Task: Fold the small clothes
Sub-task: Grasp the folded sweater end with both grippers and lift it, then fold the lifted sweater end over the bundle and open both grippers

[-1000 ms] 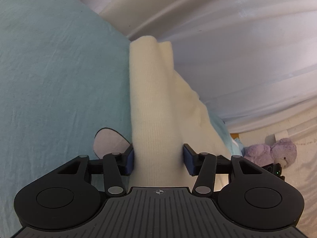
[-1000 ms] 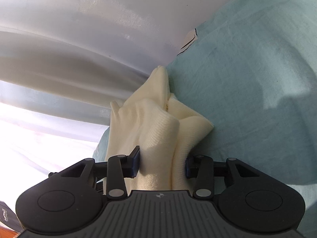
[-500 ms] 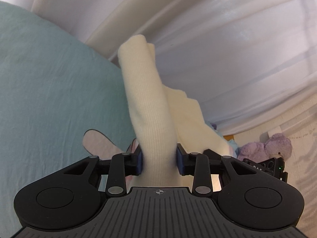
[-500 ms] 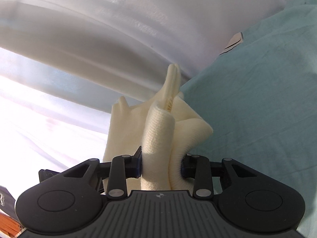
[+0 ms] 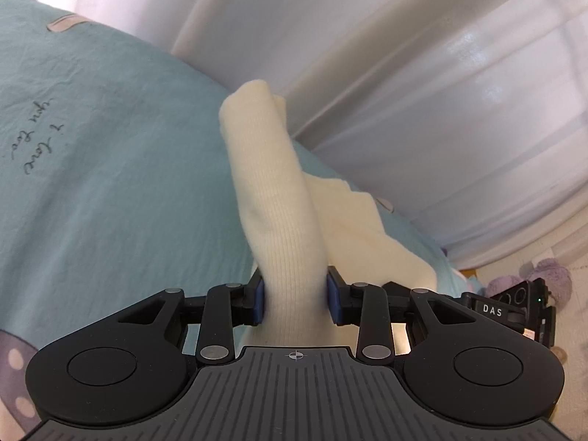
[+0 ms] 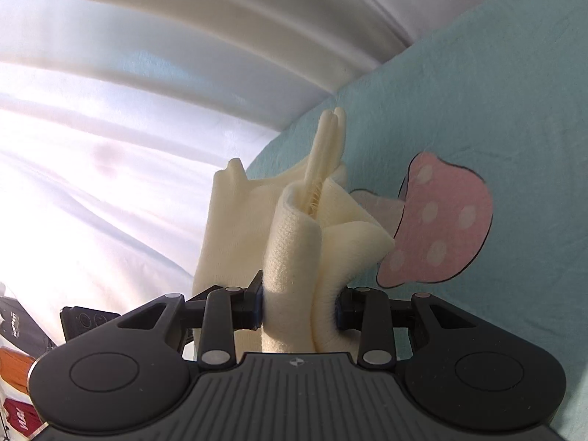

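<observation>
Pinching a rolled fold of the cream knit garment, the left tool has its blue pads pressed against both sides of the cloth, which rises above the teal sheet; white curtains hang behind. From the right wrist, the right tool likewise clamps bunched layers of the garment, beside a pink mushroom print on the sheet.

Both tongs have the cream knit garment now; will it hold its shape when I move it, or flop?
Probably floppy: the cream knit garment bunches between the left tongs and sags beyond them. Between the right tongs it collapses into loose folds. The ribbed knit looks soft and light, so it is unlikely to slip.
</observation>
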`<act>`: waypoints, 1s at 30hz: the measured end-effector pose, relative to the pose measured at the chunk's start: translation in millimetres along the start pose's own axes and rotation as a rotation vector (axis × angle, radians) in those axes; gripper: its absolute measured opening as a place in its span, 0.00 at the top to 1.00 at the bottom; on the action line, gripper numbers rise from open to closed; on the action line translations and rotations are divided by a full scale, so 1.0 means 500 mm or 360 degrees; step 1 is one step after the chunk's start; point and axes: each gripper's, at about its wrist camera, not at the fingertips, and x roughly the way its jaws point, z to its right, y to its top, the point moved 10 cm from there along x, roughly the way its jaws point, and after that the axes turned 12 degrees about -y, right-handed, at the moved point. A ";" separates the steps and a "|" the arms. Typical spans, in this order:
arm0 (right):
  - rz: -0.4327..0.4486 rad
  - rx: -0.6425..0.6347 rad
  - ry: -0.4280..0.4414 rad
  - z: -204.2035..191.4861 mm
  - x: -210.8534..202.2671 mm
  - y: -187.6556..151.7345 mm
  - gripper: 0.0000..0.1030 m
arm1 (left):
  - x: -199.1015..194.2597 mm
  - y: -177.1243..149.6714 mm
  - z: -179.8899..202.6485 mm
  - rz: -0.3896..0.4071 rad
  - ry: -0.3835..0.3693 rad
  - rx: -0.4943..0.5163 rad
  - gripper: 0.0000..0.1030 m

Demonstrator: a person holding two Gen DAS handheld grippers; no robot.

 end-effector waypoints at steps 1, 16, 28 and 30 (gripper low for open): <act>-0.0016 -0.0017 -0.0018 -0.003 0.008 -0.012 0.68 | -0.005 -0.008 -0.013 -0.0004 0.0026 -0.0007 0.64; 0.0416 -0.0599 -0.0609 -0.131 0.035 -0.003 0.65 | -0.075 0.003 -0.093 0.0317 0.0513 0.0040 0.35; 0.0564 -0.0919 -0.0898 -0.119 0.205 0.038 0.99 | -0.001 0.054 -0.123 0.0482 0.0821 0.0071 0.23; 0.0628 -0.0780 -0.0779 -0.097 0.180 0.043 0.99 | 0.021 0.069 -0.121 0.0510 0.0847 0.0135 0.21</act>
